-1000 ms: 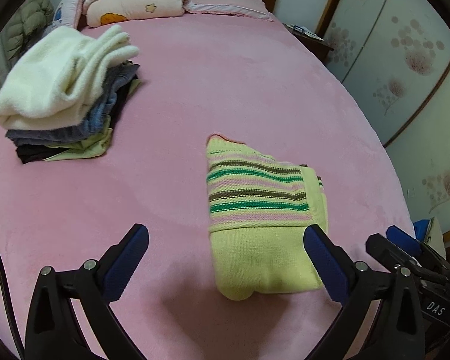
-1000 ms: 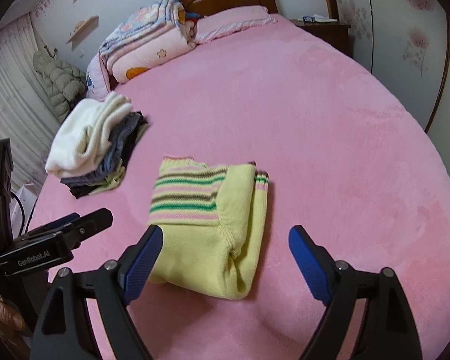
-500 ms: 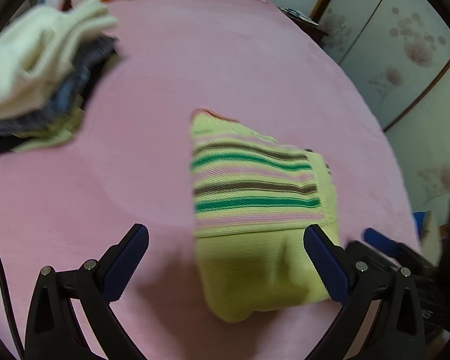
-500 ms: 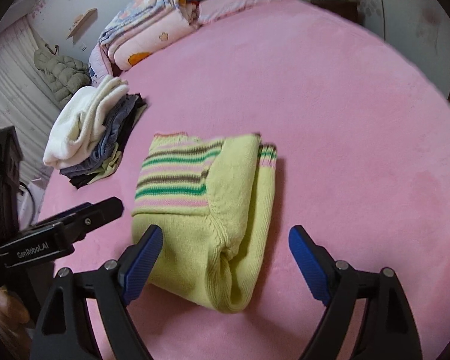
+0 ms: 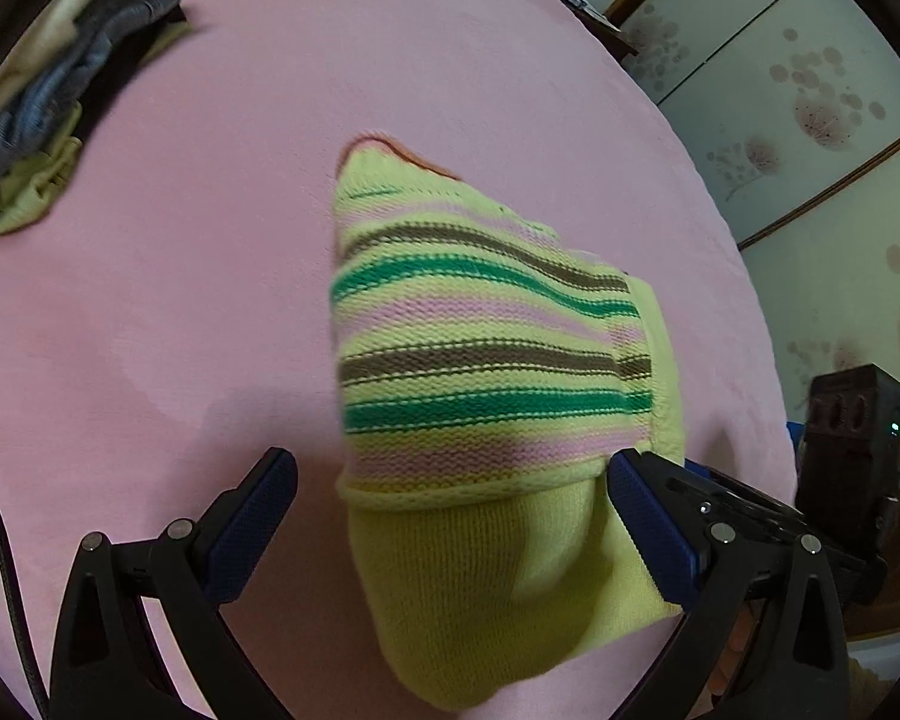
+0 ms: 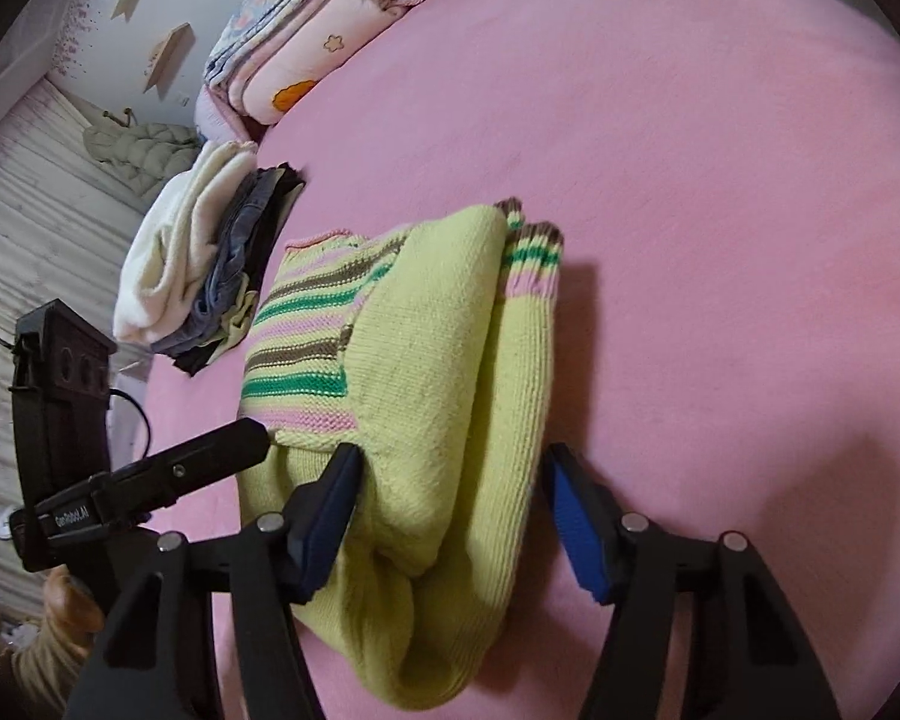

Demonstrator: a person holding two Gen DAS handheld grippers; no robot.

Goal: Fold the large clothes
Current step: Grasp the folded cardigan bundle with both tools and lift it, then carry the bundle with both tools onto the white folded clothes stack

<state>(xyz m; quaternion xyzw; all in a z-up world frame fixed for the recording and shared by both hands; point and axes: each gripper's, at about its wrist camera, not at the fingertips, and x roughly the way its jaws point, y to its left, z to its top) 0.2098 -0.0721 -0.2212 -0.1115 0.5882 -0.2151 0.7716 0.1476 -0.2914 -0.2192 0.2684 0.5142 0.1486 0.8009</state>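
Note:
A folded yellow-green sweater [image 5: 486, 396] with green, brown and pink stripes lies on the pink bed; it also shows in the right wrist view [image 6: 426, 372]. My left gripper [image 5: 450, 522] is open, its blue pads on either side of the sweater's near end. My right gripper [image 6: 450, 516] is open too, its pads straddling the sweater's near right part. Neither pad visibly pinches the knit. The left gripper's body [image 6: 150, 480] shows in the right wrist view at the sweater's left edge.
A stack of folded clothes [image 6: 204, 264], white on top, lies at the bed's far left, also in the left wrist view [image 5: 60, 90]. Folded quilts and pillows [image 6: 306, 48] lie at the headboard. Sliding wardrobe doors [image 5: 810, 120] stand to the right of the bed.
Both grippers have moved forward and down onto the sweater, from hovering in front of it to straddling its near end. Both stay open. The sweater has not moved.

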